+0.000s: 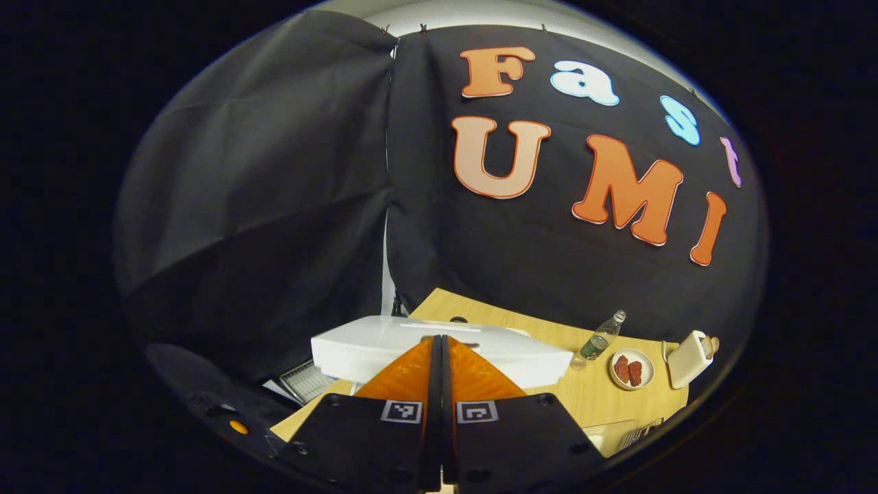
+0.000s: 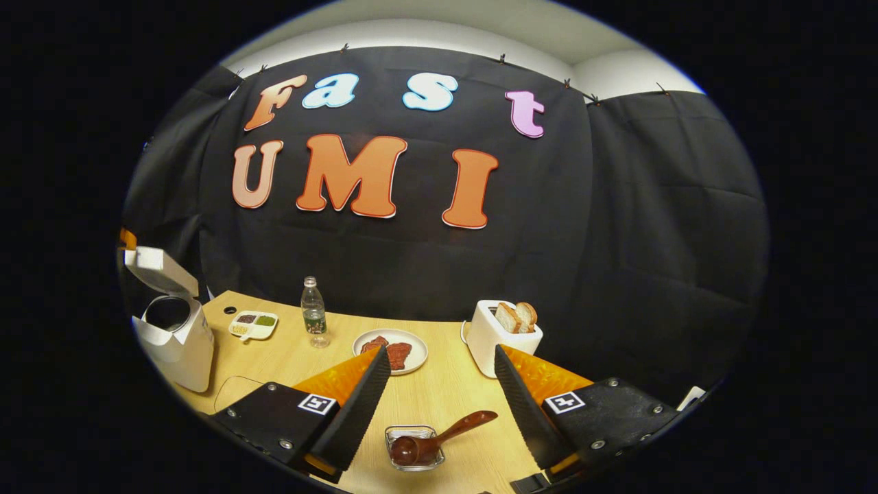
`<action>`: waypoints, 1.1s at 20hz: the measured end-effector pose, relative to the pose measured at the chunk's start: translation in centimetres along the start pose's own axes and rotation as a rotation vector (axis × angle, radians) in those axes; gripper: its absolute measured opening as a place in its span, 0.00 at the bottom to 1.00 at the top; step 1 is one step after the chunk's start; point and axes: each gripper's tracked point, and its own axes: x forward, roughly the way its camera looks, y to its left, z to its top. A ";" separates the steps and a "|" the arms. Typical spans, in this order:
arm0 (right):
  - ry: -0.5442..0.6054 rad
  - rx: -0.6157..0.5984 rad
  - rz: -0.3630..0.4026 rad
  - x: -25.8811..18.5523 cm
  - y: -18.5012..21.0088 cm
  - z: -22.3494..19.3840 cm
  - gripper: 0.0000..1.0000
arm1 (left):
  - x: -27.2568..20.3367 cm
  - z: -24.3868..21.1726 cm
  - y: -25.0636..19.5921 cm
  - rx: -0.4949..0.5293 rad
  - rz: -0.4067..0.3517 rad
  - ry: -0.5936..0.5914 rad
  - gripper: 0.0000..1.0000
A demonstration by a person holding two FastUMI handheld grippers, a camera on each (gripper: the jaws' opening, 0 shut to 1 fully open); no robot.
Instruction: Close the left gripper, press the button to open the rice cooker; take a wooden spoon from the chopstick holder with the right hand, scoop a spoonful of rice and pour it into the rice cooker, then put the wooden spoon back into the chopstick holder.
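While the left claw (image 1: 439, 357) is clenched by the rice cooker (image 1: 439, 350), the right claw (image 2: 442, 370) gapes above the wooden spoon (image 2: 439, 439).

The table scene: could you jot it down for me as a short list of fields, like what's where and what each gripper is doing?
rice cooker: lid up, at table's left end
wooden spoon: lying in a wire basket, between the right gripper's fingers but untouched
right gripper: open, holding nothing
left gripper: shut, empty
toaster: two bread slices sticking up
plate: reddish food on it
bottle: upright
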 end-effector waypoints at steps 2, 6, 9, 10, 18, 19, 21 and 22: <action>0.038 0.029 0.006 0.2 -0.3 -1.4 0.95 | -1.0 0.3 -1.9 0.016 -0.020 -0.058 0.05; 0.115 0.068 0.014 0.9 -0.7 -4.2 0.95 | -4.3 1.9 -4.4 0.104 -0.025 -0.188 0.05; 0.159 0.086 0.023 1.3 -1.1 -5.9 0.95 | -6.1 2.4 -6.3 0.155 -0.040 -0.245 0.05; 0.172 0.086 0.022 1.5 -1.3 -6.5 0.95 | -6.6 2.4 -6.8 0.157 -0.050 -0.249 0.06; 0.322 0.202 0.006 4.4 -4.2 -12.5 0.95 | -9.2 -0.9 -9.4 0.202 -0.047 -0.201 0.63; 0.334 0.232 0.005 5.0 -4.4 -13.0 0.95 | -10.1 -0.8 -9.7 0.227 -0.038 -0.219 0.65; 0.385 0.313 0.039 5.3 -3.7 -14.4 0.95 | -11.1 -0.9 -10.6 0.241 -0.037 -0.238 0.64; 0.405 0.349 0.063 5.5 -3.3 -15.0 0.95 | -11.6 -1.1 -11.1 0.236 -0.039 -0.234 0.65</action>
